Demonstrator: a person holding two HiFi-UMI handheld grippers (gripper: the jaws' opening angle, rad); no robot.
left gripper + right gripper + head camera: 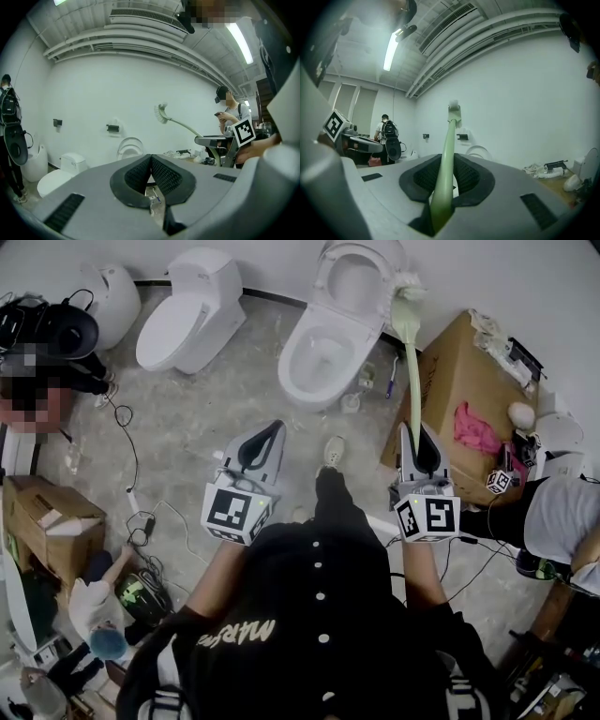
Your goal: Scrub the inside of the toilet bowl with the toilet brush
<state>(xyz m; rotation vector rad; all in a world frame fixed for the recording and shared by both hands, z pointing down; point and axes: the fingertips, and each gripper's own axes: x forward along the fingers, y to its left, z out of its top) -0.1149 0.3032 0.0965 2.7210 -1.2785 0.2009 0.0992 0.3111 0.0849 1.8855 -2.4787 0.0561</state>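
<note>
Head view: on the concrete floor [234,409] an open toilet [323,357] is seen, with a cardboard box [445,381] just right of it. The left hand-held gripper [277,429] is held closed and empty. The green toilet brush [411,352] is clamped by the right hand-held gripper [413,433], with the bristle head raised beside the lid, outside the bowl.

Bare floor [234,399] opens on the near side of the open toilet bowl [292,357], its lid [354,277] raised at the far side. A cardboard box [450,371] crowds its right, small items [354,397] lie between them, and a closed toilet [183,324] stands left.
</note>
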